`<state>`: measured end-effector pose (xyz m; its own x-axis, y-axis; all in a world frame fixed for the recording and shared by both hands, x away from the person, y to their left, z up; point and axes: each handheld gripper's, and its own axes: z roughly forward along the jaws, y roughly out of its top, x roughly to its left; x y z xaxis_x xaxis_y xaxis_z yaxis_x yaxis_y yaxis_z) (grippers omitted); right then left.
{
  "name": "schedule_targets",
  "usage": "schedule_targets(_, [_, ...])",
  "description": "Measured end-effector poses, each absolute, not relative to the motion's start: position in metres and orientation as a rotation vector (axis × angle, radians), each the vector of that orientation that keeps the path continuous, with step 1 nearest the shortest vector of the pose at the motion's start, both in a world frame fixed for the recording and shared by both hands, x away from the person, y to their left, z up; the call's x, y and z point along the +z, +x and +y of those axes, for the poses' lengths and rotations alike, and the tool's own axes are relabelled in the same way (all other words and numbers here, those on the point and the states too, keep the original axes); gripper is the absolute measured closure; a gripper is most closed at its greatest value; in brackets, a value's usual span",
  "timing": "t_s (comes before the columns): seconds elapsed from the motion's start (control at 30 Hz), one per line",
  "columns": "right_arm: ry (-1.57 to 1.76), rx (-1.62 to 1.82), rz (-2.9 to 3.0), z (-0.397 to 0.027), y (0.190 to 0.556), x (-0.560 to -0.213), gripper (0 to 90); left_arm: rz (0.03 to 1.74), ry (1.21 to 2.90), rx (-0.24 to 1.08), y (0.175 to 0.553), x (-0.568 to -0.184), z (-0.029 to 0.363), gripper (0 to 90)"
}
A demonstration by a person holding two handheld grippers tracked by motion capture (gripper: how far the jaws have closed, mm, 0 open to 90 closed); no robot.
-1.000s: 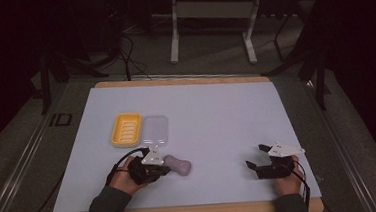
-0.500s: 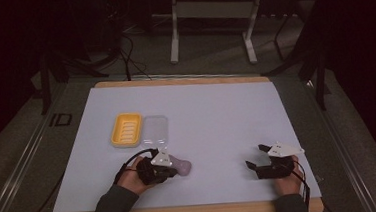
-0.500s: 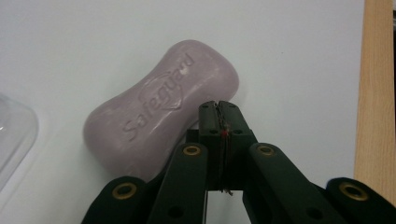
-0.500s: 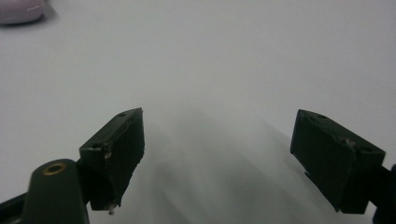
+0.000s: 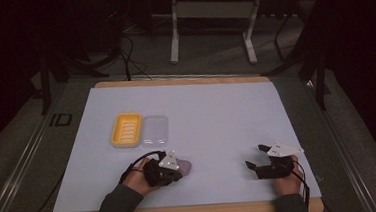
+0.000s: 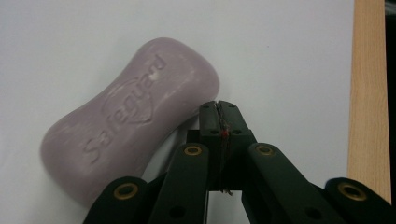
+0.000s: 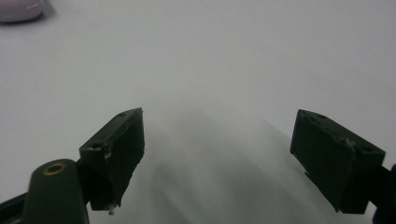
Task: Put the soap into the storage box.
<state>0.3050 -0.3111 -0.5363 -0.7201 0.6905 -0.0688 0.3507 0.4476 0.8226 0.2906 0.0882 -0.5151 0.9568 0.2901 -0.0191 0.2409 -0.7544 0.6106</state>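
Right now my left gripper (image 6: 218,109) has its jaws pressed together on nothing, its tips just beside the end of the purple soap bar (image 6: 130,116), which lies flat on the white table (image 5: 226,113). My right gripper (image 7: 217,158) rests well apart, jaws spread wide and empty.

In the high view the left gripper (image 5: 173,171) covers most of the soap bar (image 5: 184,165). In the left gripper view, the gripper's arms hide the bar's near end. The right gripper view cuts the bar (image 7: 18,10) at the top-left corner.
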Motion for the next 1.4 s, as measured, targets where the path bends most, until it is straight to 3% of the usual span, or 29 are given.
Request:
schedule_targets(0.47, [0.876,1.166,2.315,-0.310,0.305,-0.536,17.3,0.345,2.489,0.136,0.297,-0.515,0.070,89.8])
schedule_targets(0.93, [0.871,1.150,2.325,-0.309,0.306,-0.537,17.3,0.463,2.478,0.195,0.317,-0.510,0.058,79.8])
schedule_targets(1.4, [0.862,1.139,2.339,-0.308,0.306,-0.537,17.4,0.518,2.388,0.251,0.315,-0.486,0.073,51.4])
